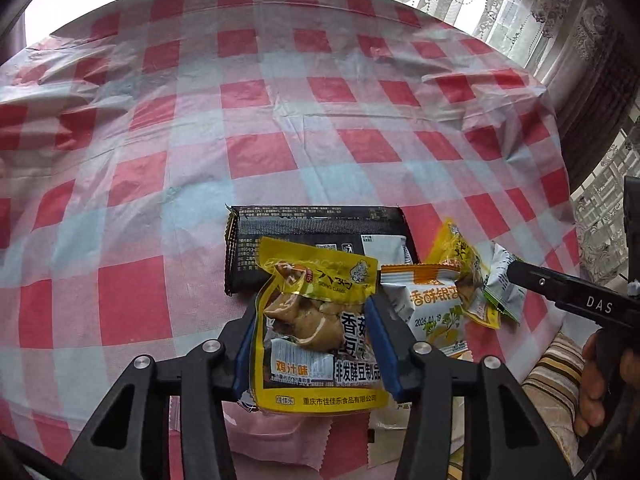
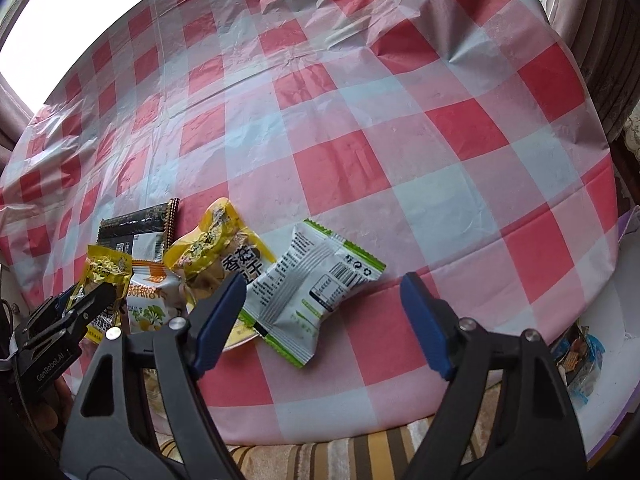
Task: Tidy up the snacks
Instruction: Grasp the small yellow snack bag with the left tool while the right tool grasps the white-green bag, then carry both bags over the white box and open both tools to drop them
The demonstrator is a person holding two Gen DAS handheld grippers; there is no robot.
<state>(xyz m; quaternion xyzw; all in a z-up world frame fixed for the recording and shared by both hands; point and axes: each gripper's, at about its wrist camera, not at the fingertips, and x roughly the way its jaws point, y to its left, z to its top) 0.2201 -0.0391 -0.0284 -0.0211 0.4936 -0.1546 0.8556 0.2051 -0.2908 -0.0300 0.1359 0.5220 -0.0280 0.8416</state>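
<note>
One yellow pack (image 1: 320,328) clamped in left claw (image 1: 312,344), long axis along its fingers; right claw (image 2: 324,320) wide open, empty, nearest white pack (image 2: 312,292) lying ahead on bench (image 2: 360,120).

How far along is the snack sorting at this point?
Early to midway, judging by what shows. Possibly done: some blue packets already lie in a white box at the table's right edge. In hand: the left gripper is shut on a yellow packet. Left: the black packet, orange packet, second yellow packet and white-green packet lie on the cloth; the right gripper is open.
</note>
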